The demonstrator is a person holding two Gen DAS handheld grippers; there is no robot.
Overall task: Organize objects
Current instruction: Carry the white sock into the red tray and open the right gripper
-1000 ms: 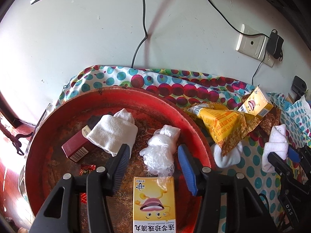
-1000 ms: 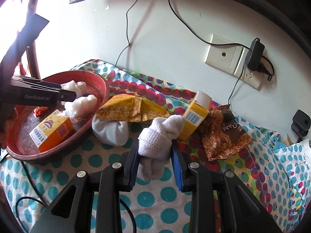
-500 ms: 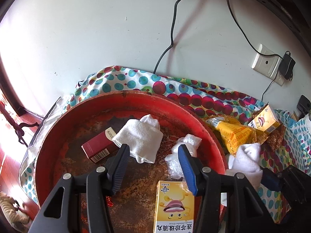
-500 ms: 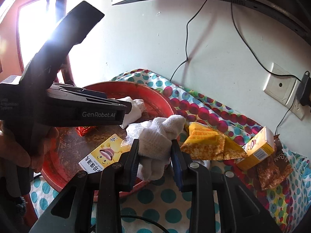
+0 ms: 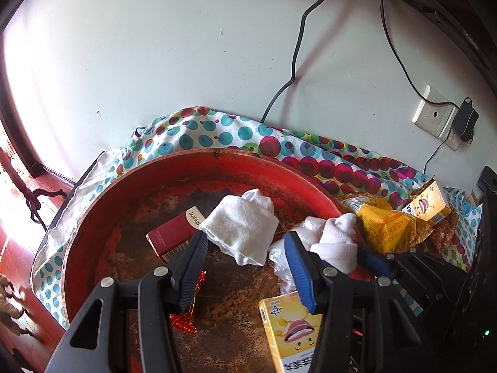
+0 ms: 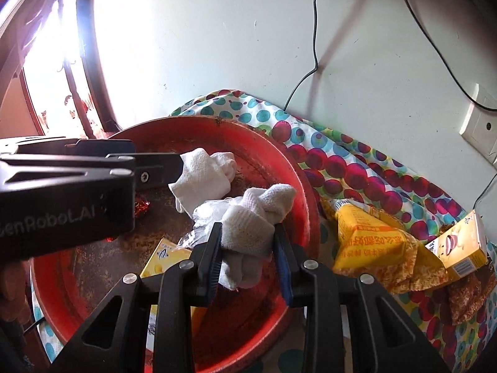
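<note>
A rusty red basin [image 5: 217, 168] sits on a dotted cloth [image 5: 326, 161]. In it lie a folded white sock [image 5: 245, 227], a dark red box [image 5: 170, 233], a crumpled plastic bag [image 5: 292, 248], a yellow box [image 5: 289, 326] and a red foil wrapper [image 5: 186, 320]. My left gripper [image 5: 245, 258] hovers open above the basin floor, pads touching nothing. My right gripper [image 6: 248, 258] is shut on a rolled white sock [image 6: 248, 227] and holds it over the basin's [image 6: 279, 161] right side, just above the plastic bag [image 6: 211, 214]. From the left wrist, that sock [image 5: 335, 242] shows beside my right finger.
On the cloth right of the basin lie a yellow snack packet [image 6: 372, 239], a second yellow box [image 6: 459, 245] and a brown packet [image 6: 466, 295]. Behind is a white wall with a socket [image 5: 435, 115], a charger and hanging cables. The table's edge and floor show at left.
My right gripper carried the rolled sock left from the cloth to above the basin's right side. My left gripper drifted left across the basin and stayed open.
</note>
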